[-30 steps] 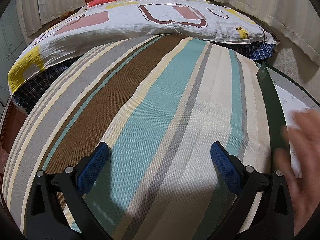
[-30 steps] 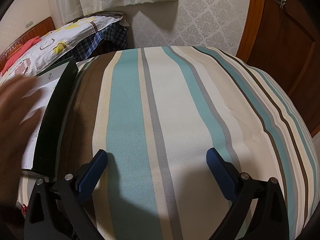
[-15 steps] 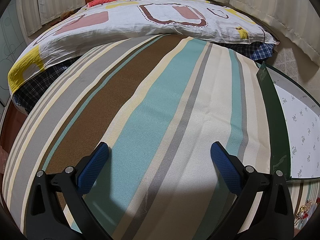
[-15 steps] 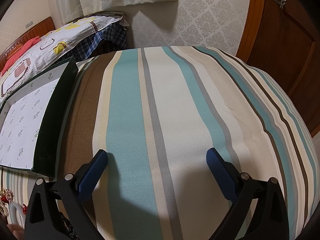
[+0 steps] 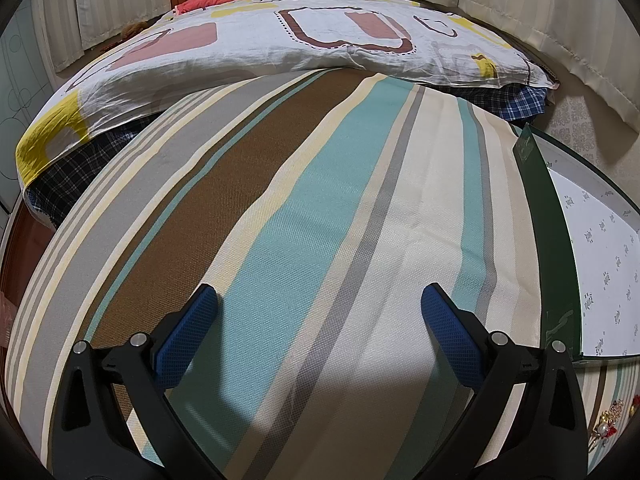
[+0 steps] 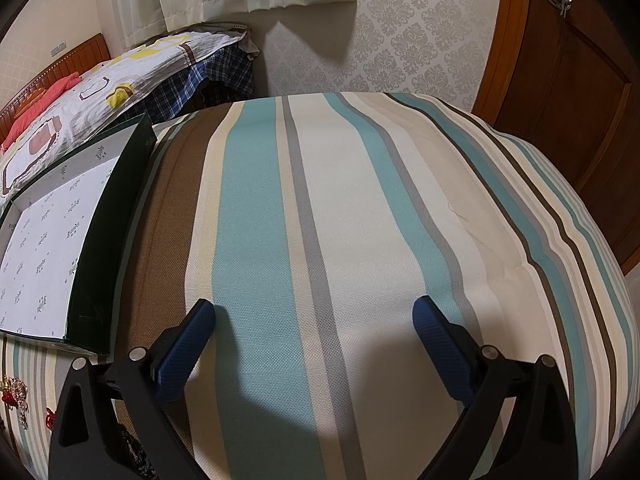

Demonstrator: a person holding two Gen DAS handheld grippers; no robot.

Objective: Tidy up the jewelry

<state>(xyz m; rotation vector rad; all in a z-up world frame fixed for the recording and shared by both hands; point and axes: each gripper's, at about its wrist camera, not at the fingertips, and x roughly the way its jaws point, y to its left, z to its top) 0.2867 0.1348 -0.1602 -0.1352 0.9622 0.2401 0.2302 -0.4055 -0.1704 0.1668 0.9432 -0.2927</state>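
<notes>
In the left wrist view, the left gripper (image 5: 318,316) sits low over a striped cloth (image 5: 304,208), its blue-padded fingers (image 5: 188,332) spread wide with nothing between them. To its right lies a dark green box (image 5: 556,248) with a white printed lining, open side up. The jewelry (image 5: 612,414), a small cluster of gold, pearl and red pieces, lies on the cloth at the lower right edge, beyond the right finger and just in front of the box's near corner. A bed (image 5: 280,44) with a patterned cover stands behind.

In the right wrist view, the right gripper (image 6: 314,314) is likewise wide open and empty above the striped cloth (image 6: 360,200). The box (image 6: 108,232) lies to its left. The jewelry (image 6: 18,396) sits at the lower left edge, outside the left finger and in front of the box. A wooden door (image 6: 572,80) stands at the right.
</notes>
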